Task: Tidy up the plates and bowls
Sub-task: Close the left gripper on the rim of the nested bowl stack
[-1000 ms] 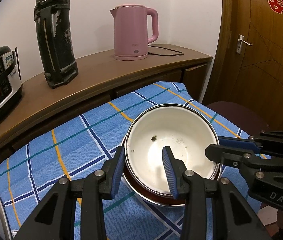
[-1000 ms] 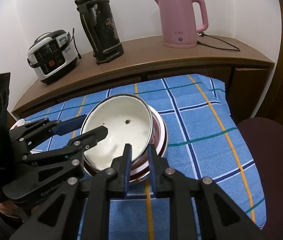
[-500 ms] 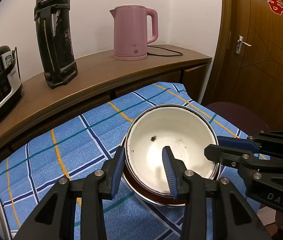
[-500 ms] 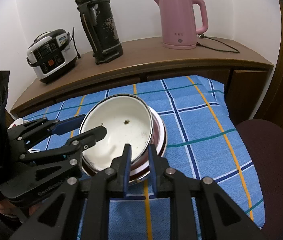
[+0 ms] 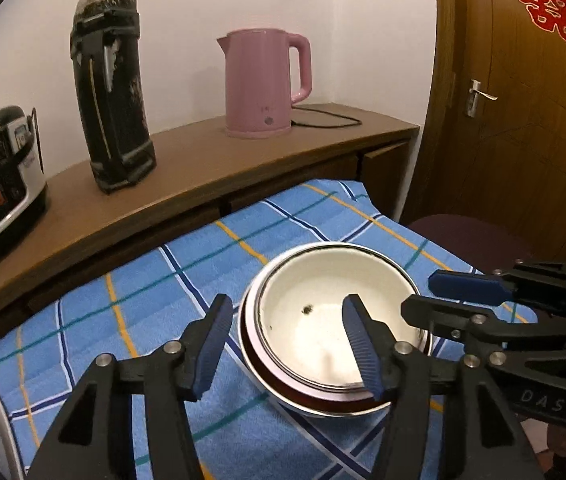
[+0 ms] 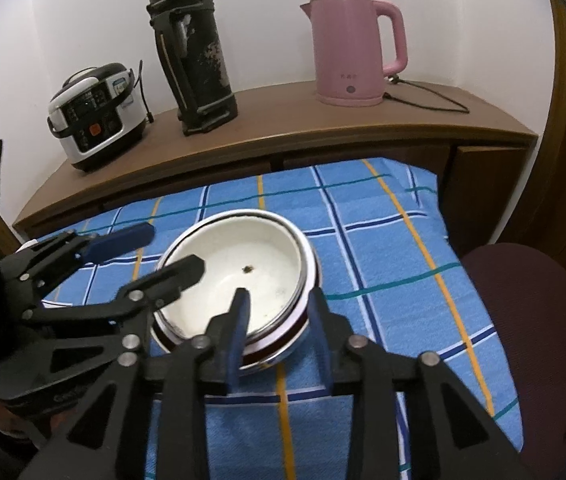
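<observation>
My left gripper (image 5: 283, 344) and right gripper (image 6: 279, 330) have just opened, straddling the bowl (image 5: 335, 336) rim; checked cloth (image 5: 143, 304) covers the desk.

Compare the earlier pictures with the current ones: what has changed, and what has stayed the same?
Both grippers have just been opening: the left gripper let go of the white bowl's near rim, and the right gripper released its side. Each rim stays between the open jaws. The stacked bowls, pink kettle and checked cloth are unmoved.
</observation>
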A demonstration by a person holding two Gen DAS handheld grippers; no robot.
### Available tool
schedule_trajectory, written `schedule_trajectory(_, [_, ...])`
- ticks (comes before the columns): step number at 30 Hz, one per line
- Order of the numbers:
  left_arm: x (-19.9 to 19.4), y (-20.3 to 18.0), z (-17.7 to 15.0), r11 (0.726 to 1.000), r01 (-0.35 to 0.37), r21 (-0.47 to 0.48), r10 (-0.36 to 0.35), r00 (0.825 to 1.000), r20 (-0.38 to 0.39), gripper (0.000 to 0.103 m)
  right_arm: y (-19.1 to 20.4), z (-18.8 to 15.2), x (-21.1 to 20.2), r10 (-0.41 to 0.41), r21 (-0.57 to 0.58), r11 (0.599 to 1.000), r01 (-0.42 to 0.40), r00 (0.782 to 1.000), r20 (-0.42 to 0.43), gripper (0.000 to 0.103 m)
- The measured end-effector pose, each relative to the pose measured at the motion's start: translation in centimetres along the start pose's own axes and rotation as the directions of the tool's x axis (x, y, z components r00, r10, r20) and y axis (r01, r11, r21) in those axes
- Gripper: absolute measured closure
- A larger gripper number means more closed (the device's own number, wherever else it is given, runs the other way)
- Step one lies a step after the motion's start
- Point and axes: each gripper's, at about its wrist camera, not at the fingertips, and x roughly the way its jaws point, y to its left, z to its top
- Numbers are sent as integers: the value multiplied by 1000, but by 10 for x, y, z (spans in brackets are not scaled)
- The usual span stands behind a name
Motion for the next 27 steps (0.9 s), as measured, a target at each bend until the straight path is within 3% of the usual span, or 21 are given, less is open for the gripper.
schedule_trajectory(15, [1, 10, -1, 1000, -15, -27, 15, 1000, -4, 43, -6, 0, -2, 1, 25, 1000, -1, 1000, 16, 64])
schedule_trajectory(19, [-8, 25, -2, 997, -1, -82, 2, 1000, 16, 38, -13, 0, -1, -3, 47, 999, 2, 1000, 19, 64])
schedule_trajectory(27, [0, 36, -13, 985, 74, -155, -81, 996, -39, 35, -17, -4, 8, 21, 71, 997, -21, 1000, -1, 64])
